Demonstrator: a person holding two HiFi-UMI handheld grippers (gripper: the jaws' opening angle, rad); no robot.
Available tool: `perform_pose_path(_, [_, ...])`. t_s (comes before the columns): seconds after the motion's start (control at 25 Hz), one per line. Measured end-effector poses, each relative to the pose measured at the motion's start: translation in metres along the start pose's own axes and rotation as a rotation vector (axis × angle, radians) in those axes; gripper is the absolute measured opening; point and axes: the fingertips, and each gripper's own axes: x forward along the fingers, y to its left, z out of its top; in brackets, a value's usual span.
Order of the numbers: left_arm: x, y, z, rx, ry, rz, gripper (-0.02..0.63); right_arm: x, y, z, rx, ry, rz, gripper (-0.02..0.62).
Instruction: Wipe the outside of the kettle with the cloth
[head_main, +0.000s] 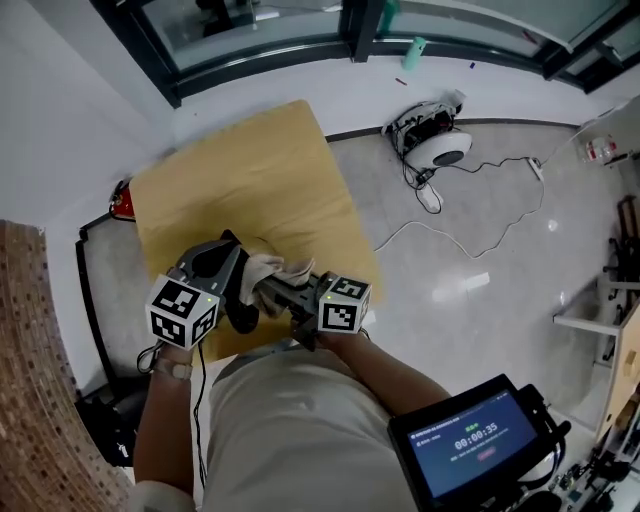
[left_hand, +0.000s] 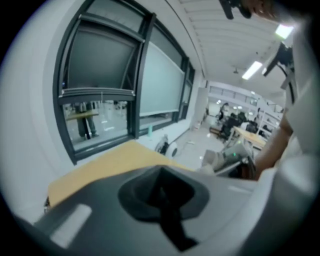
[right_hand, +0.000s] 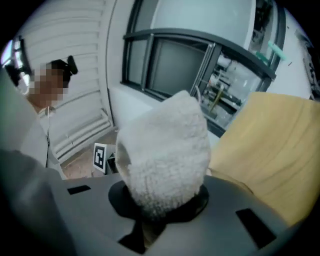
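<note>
Room: pale glossy floor (head_main: 470, 250), dark-framed window (head_main: 260, 35) along the far wall, white round device (head_main: 440, 148) with cables on the floor.
Counter: tan wooden counter (head_main: 250, 170), bare where visible. Both tools sit over its near edge, close to the person's body.
Right tool (right_hand: 160, 210): clenched on the cloth (right_hand: 165, 145), a white fluffy wad sticking up out of it.
Left tool (left_hand: 162, 192): nothing in it. Only housing and a dark recess show, so can't tell if it's parted or closed.
Kettle: not in any view.
Progress: cloth is in hand, nothing more. My read: wiping not started, and the kettle has to be found and steadied first.
</note>
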Motion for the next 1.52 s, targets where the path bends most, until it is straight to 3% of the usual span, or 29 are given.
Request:
perform_pose_path(0.12, [0.001, -0.004, 0.000, 0.017, 0.008, -0.004, -0.003, -0.033, -0.078, -0.031, 0.082, -0.032, -0.135, 0.061])
perform_pose_path(0.2, [-0.001, -0.007, -0.003, 0.042, 0.022, 0.001, -0.003, -0.049, -0.116, -0.063, 0.135, 0.110, -0.277, 0.061])
perform_pose_path(0.24, [-0.001, -0.007, -0.004, 0.061, 0.030, 0.008, -0.003, -0.049, -0.114, -0.070, 0.139, 0.175, -0.311, 0.061])
perform_pose_path(0.28, [-0.002, -0.006, -0.004, 0.074, 0.033, 0.014, -0.003, -0.043, -0.097, -0.065, 0.124, 0.188, -0.288, 0.061])
perform_pose_path(0.4, [-0.001, -0.004, -0.003, 0.091, 0.035, 0.027, -0.003, -0.017, -0.009, -0.019, 0.040, 0.038, 0.004, 0.061])
perform_pose_path(0.44, [-0.001, -0.004, -0.004, 0.102, 0.042, 0.033, -0.003, -0.012, 0.001, -0.017, 0.012, 0.027, 0.046, 0.061])
perform_pose_path(0.48, [0.000, -0.004, -0.005, 0.112, 0.049, 0.038, -0.003, -0.012, -0.007, -0.024, 0.004, 0.032, 0.033, 0.061])
perform_pose_path(0.56, [0.000, -0.004, -0.006, 0.111, 0.049, 0.031, -0.003, -0.029, -0.060, -0.045, 0.102, 0.055, -0.131, 0.061])
perform_pose_path(0.64, [0.002, -0.004, -0.007, 0.098, 0.042, 0.021, -0.003, -0.049, -0.110, -0.074, 0.188, 0.191, -0.346, 0.061])
perform_pose_path(0.68, [0.003, -0.003, -0.008, 0.104, 0.045, 0.024, -0.003, -0.050, -0.115, -0.086, 0.180, 0.274, -0.392, 0.061])
perform_pose_path(0.76, [0.004, -0.002, -0.010, 0.129, 0.056, 0.037, -0.003, -0.041, -0.092, -0.085, 0.122, 0.315, -0.352, 0.061])
perform_pose_path(0.88, [0.003, -0.001, -0.008, 0.123, 0.050, 0.035, -0.003, -0.027, -0.038, -0.065, 0.098, 0.209, -0.127, 0.061])
perform_pose_path(1.04, [0.003, -0.002, -0.005, 0.137, 0.054, 0.033, -0.003, -0.004, 0.005, -0.074, -0.107, 0.325, 0.032, 0.061])
perform_pose_path(1.12, [0.003, -0.002, -0.004, 0.134, 0.056, 0.029, -0.003, 0.003, 0.012, -0.078, -0.131, 0.345, 0.071, 0.061])
perform_pose_path(1.2, [0.003, -0.003, -0.004, 0.127, 0.056, 0.023, -0.003, -0.008, -0.013, -0.101, -0.080, 0.425, -0.004, 0.061])
perform_pose_path(1.32, [0.003, -0.004, -0.005, 0.133, 0.063, 0.023, -0.003, -0.036, -0.086, -0.145, 0.035, 0.639, -0.352, 0.061])
perform_pose_path(1.36, [0.004, -0.005, -0.005, 0.140, 0.063, 0.025, -0.003, -0.037, -0.090, -0.144, 0.046, 0.657, -0.393, 0.061])
perform_pose_path(1.52, [0.003, -0.005, -0.004, 0.129, 0.055, 0.015, -0.003, -0.011, -0.034, -0.125, -0.096, 0.625, -0.209, 0.061])
